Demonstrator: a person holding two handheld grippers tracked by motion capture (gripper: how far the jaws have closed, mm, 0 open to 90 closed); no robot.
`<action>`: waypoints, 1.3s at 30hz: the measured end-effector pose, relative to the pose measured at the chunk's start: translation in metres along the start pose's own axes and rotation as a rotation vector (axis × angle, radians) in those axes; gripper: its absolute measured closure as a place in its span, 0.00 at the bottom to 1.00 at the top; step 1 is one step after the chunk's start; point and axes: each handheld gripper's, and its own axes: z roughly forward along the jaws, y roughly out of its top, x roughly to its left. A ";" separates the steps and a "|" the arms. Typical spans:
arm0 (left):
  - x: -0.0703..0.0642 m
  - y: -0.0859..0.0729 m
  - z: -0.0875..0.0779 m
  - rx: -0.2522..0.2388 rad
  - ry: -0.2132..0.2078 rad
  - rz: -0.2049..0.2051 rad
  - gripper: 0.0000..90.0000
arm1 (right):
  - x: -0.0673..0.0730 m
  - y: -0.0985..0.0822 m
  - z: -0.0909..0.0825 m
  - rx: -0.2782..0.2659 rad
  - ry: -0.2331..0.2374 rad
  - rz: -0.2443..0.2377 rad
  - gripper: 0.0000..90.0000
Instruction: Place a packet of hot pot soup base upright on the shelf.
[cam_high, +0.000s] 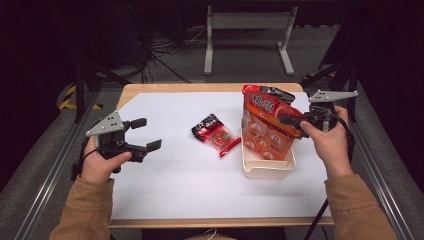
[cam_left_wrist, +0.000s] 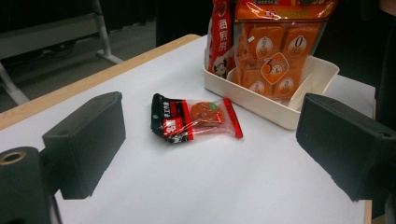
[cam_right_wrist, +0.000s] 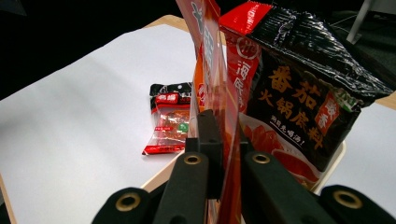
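The right gripper (cam_high: 289, 120) pinches the orange snack bag (cam_high: 267, 131), which stands in the cream tray (cam_high: 267, 171) near the table's right edge. The left gripper (cam_high: 146, 134) hovers wide open over bare white surface at the left edge. The right gripper view shows a black sauce pouch (cam_right_wrist: 303, 98) behind, printed "番茄火锅底料". A small red packet (cam_high: 216, 134) lies mid-table.

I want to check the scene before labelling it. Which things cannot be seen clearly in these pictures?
- Cream tray, high view: its inside is hidden by the orange bag.
- Orange bag, left gripper view: its top is cut off by the upper edge.
- Dark packet, high view: mostly hidden behind the orange bag.
- Right claw, right gripper view: the pad tips are hidden by the bag film.
- Small packet, high view: print too small to read.
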 end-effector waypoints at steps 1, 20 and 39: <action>0.000 0.000 0.000 -0.001 0.008 -0.003 0.09 | 0.000 0.000 0.000 -0.002 0.001 0.000 1.00; 0.010 0.000 0.007 -0.014 0.098 -0.055 0.07 | 0.003 -0.009 -0.018 -0.080 -0.054 -0.009 0.69; 0.012 -0.001 0.021 0.037 0.072 -0.054 0.10 | 0.010 -0.032 -0.058 -0.157 -0.153 -0.042 0.39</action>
